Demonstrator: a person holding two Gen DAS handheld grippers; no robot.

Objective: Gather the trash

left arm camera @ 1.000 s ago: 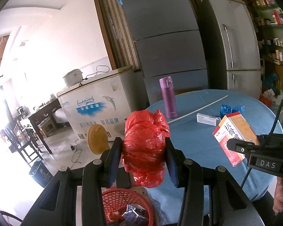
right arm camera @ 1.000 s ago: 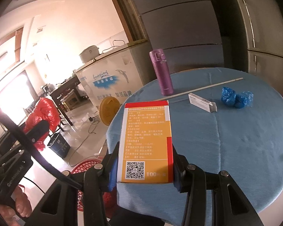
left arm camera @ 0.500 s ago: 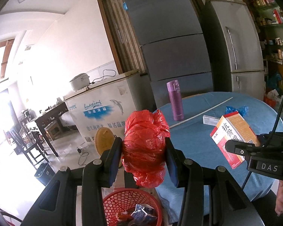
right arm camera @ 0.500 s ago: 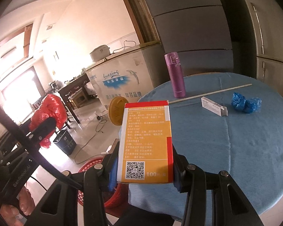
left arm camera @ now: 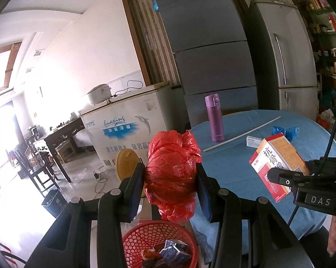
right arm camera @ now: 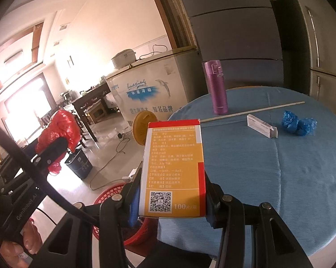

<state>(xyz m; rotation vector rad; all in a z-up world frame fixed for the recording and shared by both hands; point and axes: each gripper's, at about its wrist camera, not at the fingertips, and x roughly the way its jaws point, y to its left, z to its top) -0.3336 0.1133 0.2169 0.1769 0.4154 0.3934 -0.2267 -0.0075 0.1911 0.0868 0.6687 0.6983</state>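
Left gripper (left arm camera: 170, 184) jaws clamp a crumpled, glossy red plastic bag (left arm camera: 171, 176) above the red mesh basket (left arm camera: 145, 236) off the surface's (right arm camera: 279, 167) near-left edge. Right gripper (right arm camera: 171, 203) jaws pinch an upright orange-and-red carton (right arm camera: 173, 169) over that edge.

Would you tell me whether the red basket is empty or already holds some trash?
Not empty: in the left wrist view the red basket holds crumpled wrappers at its bottom, below the clamped red bag.

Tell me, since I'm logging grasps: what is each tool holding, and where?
Left tool: crumpled red plastic bag, pinched across its middle. Right tool: orange medicine box, gripped at its lower side edges.
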